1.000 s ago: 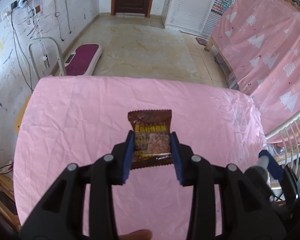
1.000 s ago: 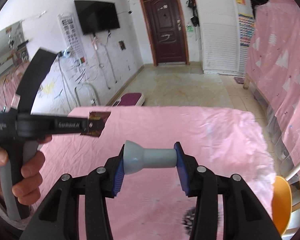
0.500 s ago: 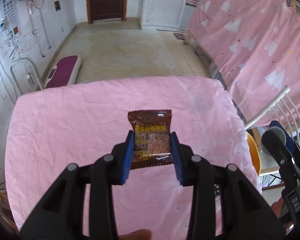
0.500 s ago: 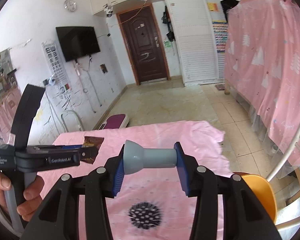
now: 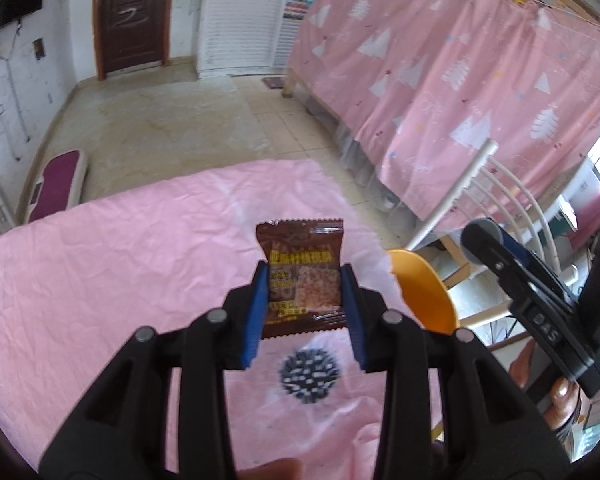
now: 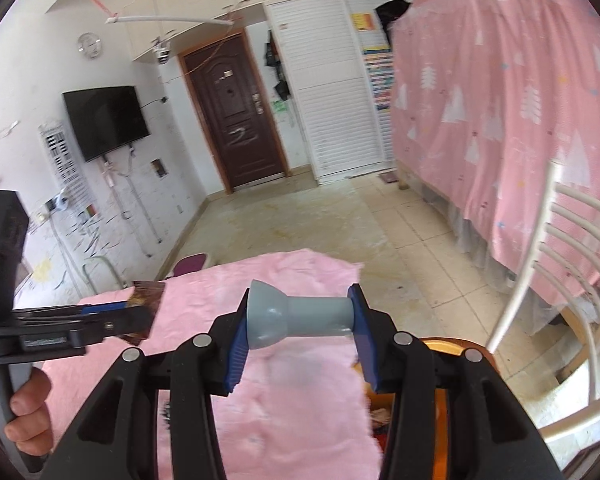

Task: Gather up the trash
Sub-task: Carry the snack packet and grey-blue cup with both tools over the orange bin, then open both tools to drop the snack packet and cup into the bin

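- Left claw (image 5: pixel 304 304) is clamped on a brown snack wrapper (image 5: pixel 301 276), blue pads pinching both side edges, top of the packet sticking up past the tips. It's held in the air above the pink tabletop (image 5: pixel 100 272), toward its right edge.
- Only the left view shows the dark spiky blot (image 5: pixel 309 372) on the cloth, right under the wrapper. The right view just catches a sliver of it behind the claw frame.
- Tabletop has loads of bare pink cloth off to the left; the far edge drops to bare tiled floor (image 5: pixel 160 120).
- Just past the right edge sits an orange bin (image 5: pixel 424 292), only its rim showing in the left view. The right view looks down into it (image 6: pixel 440 408) and there's some scrap inside, too blurry to name.
- Right claw (image 6: pixel 298 320) is closed on a grey funnel-ish piece (image 6: pixel 296 316), lying sideways between the pads, flared end left. It hangs over the tabletop's right edge, above the bin.
- Right view also shows the left claw side-on with the wrapper (image 6: pixel 146 300) poking out, well apart from the grey piece.
- Far right: white chair (image 6: pixel 560 288) close beside the bin, pink curtain (image 6: pixel 500 100) behind it. Tight on that side.
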